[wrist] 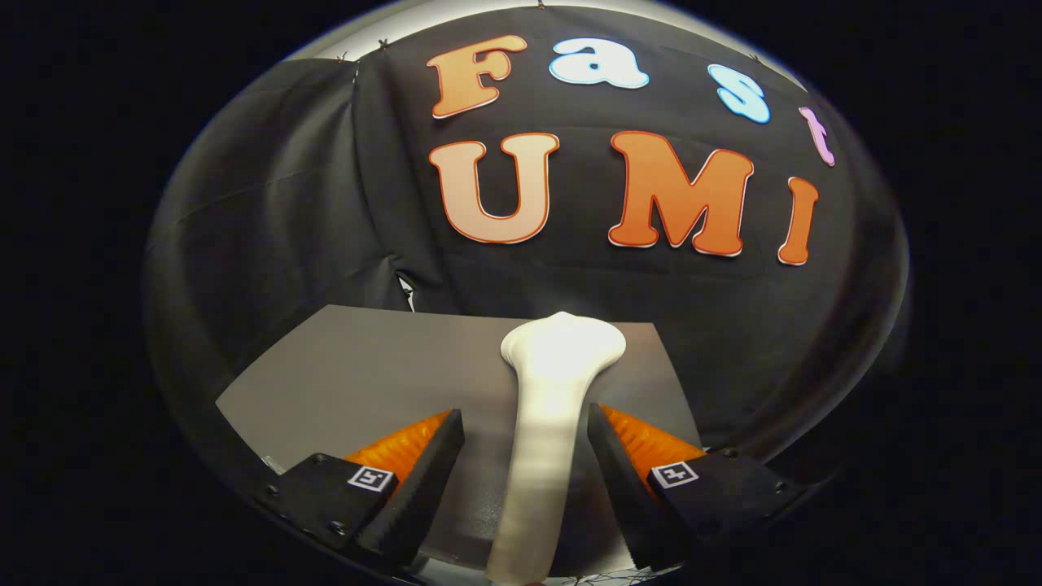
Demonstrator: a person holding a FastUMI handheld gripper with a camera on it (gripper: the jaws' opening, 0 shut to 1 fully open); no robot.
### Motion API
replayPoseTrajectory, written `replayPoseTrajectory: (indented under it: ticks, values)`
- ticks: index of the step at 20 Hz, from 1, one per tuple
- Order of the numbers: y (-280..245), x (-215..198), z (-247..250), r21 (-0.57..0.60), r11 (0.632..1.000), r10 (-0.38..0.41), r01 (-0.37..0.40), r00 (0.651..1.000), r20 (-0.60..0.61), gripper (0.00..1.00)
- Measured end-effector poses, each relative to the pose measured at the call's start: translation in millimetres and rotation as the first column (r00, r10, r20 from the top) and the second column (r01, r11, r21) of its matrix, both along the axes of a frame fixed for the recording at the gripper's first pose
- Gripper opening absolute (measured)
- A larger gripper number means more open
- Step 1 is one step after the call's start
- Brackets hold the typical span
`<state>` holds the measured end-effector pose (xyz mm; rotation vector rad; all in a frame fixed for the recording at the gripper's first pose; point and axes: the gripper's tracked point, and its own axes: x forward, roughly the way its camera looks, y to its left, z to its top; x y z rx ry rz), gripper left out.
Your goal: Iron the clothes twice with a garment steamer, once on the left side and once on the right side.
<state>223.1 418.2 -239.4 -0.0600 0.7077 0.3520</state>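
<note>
— What closes off the space at the back?

— A black cloth wall [309,212], hung in panels. It sags and creases, with a seam running down where two panels meet, and small clips hold its top edge.

— And above that?

— A pale strip [488,6] shows just over the cloth's upper edge.

— What lies below the wall?

— A flat grey tabletop [342,366], matte and plain, reaching back to the foot of the cloth. Its far edge runs straight.

— How is the light?

— It is dim overall; the cloth soaks it up, while the tabletop catches a soft, even sheen.
</note>
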Motion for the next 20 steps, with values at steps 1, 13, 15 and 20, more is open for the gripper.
replayPoseTrajectory:
  ticks: [1, 13, 15, 20]
  values:
    - [0, 1, -3, -0.001, 1.0, 0.0, 0.0, 1.0, -0.009, 0.99]
    - [-9, 6, -21, -0.024, 1.0, -0.021, 0.02, 0.998, -0.056, 0.63]
    - [-8, 5, -21, -0.025, 1.0, -0.015, 0.013, 0.998, -0.057, 0.56]
    - [5, -2, -10, -0.005, 0.999, 0.031, -0.031, 0.999, -0.023, 0.38]
